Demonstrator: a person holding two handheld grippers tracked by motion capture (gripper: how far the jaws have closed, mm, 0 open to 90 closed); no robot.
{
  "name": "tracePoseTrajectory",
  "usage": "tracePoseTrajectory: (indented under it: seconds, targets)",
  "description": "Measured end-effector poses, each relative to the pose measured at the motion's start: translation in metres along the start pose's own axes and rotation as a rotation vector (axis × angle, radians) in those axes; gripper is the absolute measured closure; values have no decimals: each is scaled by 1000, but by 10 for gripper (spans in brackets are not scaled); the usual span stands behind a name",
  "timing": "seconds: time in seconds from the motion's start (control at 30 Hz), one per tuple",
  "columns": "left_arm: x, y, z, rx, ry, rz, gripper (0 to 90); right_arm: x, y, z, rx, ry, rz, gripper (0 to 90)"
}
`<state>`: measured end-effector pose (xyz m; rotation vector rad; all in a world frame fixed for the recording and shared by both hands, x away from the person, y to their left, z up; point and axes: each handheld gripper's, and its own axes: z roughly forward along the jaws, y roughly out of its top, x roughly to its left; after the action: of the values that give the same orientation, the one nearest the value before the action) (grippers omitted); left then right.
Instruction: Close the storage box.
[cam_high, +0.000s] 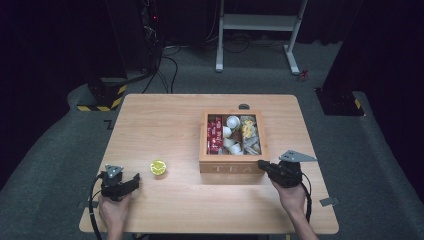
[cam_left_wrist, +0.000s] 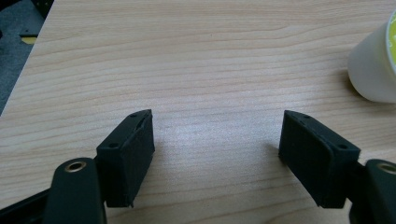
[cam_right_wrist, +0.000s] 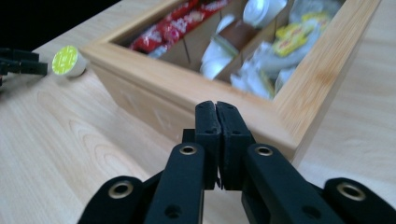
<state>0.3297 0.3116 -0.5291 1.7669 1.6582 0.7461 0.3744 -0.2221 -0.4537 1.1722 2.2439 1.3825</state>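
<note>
The counter (cam_high: 165, 125) carries a wooden tea box (cam_high: 232, 167) toward its right edge, open at the top, its compartments crowded with red sachets (cam_high: 215, 132), white capsules (cam_high: 233, 121) and yellow tea bags (cam_high: 247, 130). The right gripper (cam_high: 261, 164) sits with its fingers (cam_right_wrist: 208, 122) pressed together, nothing between them, right at the front right corner of the box near the counter's front edge; whether they touch the wood is hard to tell. A forward nudge from there would probably shove the whole box toward the far edge or skew it, since nothing braces it.

The left gripper (cam_high: 135, 180) rests near the front left corner of the counter with its fingers (cam_left_wrist: 133, 149) spread wide and nothing between them. The small white capsule with a yellow-green lid (cam_high: 158, 167) stands upright on the bare counter between that gripper and the box, just beside the gripper's right-hand finger and outside the gap. The likely trouble is there: closing now would catch only air, and swinging sideways to line up could clip the capsule with a finger, tipping it or rolling it toward the front edge. It looks light and smooth-walled, so an off-centre pinch may squirt it out, and a hard one may dent it or crease the foil lid.
</note>
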Motion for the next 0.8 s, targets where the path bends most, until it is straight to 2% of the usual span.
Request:
tracePoseTrajectory:
  seconds: [0.17, 0.27, 0.43, 0.6, 0.8]
  targets:
    - [0, 0, 0, 0, -1, 1, 267, -4, 12, 0, -21, -39, -13, 896]
    - [0, 0, 0, 0, -1, 2, 267, -8, 15, 5, 0, -73, -27, 896]
    - [0, 0, 0, 0, -1, 0, 267, -13, 14, 10, 9, -88, -28, 897]
    - [0, 0, 0, 0, 0, -1, 268, -7, 12, 12, 10, -130, -86, 900]
    - [0, 0, 0, 0, 0, -2, 268, -10, 12, 11, 10, -121, -68, 893]
